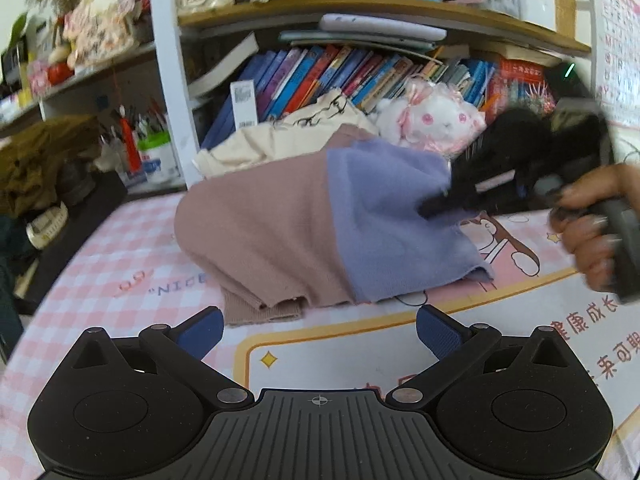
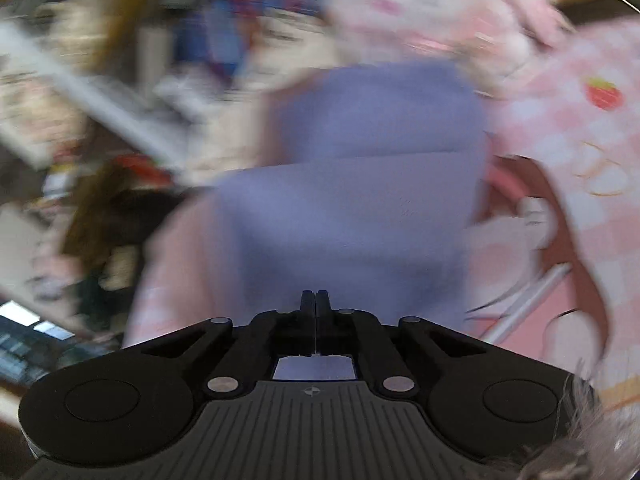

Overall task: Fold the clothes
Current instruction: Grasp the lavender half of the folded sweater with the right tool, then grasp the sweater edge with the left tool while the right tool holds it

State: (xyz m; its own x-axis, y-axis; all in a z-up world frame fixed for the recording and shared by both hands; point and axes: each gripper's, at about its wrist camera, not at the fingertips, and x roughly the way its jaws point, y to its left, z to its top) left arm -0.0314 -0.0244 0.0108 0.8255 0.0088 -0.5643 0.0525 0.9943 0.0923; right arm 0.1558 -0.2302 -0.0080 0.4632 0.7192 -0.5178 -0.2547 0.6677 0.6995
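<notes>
- Two hand-held grippers work over one garment. Our right gripper (image 2: 315,300) has its black fingers pressed together, tips meeting flat; from its own blurred camera we cannot see cloth between them.
- From the left wrist camera, the right gripper's tips reach into the lilac edge of the sweater (image 1: 304,224), and the fabric rises toward them like a tent, so we judge it is pinching that edge. A person's hand (image 1: 592,224) grips its handle at the right.
- Our left gripper (image 1: 318,336) has its blue-padded fingers spread wide, holding nothing, hovering just short of the sweater's ribbed hem.
- Around them, the sweater, dusty pink with a lilac section, lies bunched on a pink checked table mat (image 1: 132,264). Behind it sit a cream garment (image 1: 280,140), a white plush toy (image 1: 436,120) and a bookshelf (image 1: 360,68).
- Step in hand, as we judge: lifting one edge to carry it over as a fold.
- Next, we likely need the left gripper to pin or grasp the near hem, so the cloth stays put while the right draws across.
</notes>
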